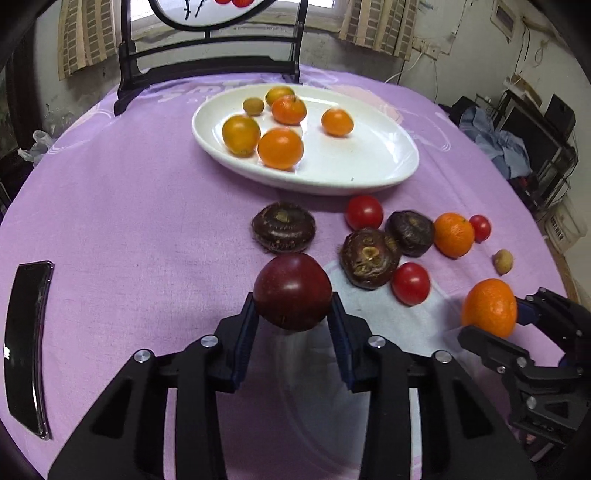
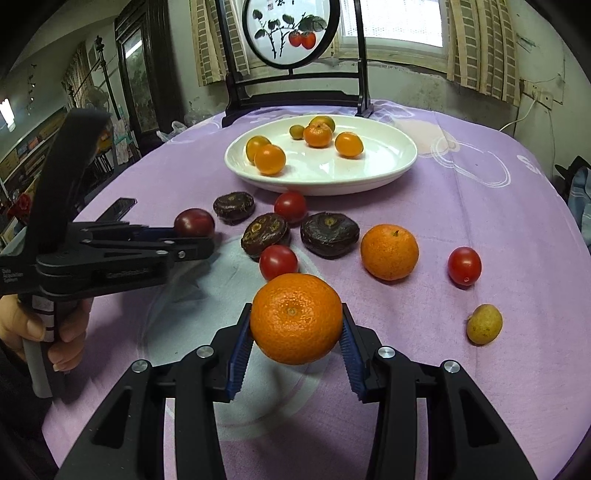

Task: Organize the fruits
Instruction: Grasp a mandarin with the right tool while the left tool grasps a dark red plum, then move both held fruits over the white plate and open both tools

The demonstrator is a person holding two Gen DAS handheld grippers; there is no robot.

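My left gripper [image 1: 293,306] is shut on a dark red tomato [image 1: 293,291], held just above the purple cloth; it also shows in the right wrist view [image 2: 194,222]. My right gripper [image 2: 296,325] is shut on an orange mandarin [image 2: 295,317], which shows in the left wrist view [image 1: 489,308] at the right. A white oval plate [image 1: 369,166] holds several orange and yellow citrus fruits [image 1: 280,147]. Between plate and grippers lie three dark water chestnuts [image 1: 283,227], red tomatoes [image 1: 364,212], another mandarin [image 2: 389,251] and a small yellowish fruit [image 2: 484,324].
A black phone [image 1: 27,343] lies on the cloth at the left. A dark wooden stand with a round painted screen [image 2: 291,33] stands behind the plate [image 2: 369,177]. The round table's edge curves away at the right, with clutter beyond.
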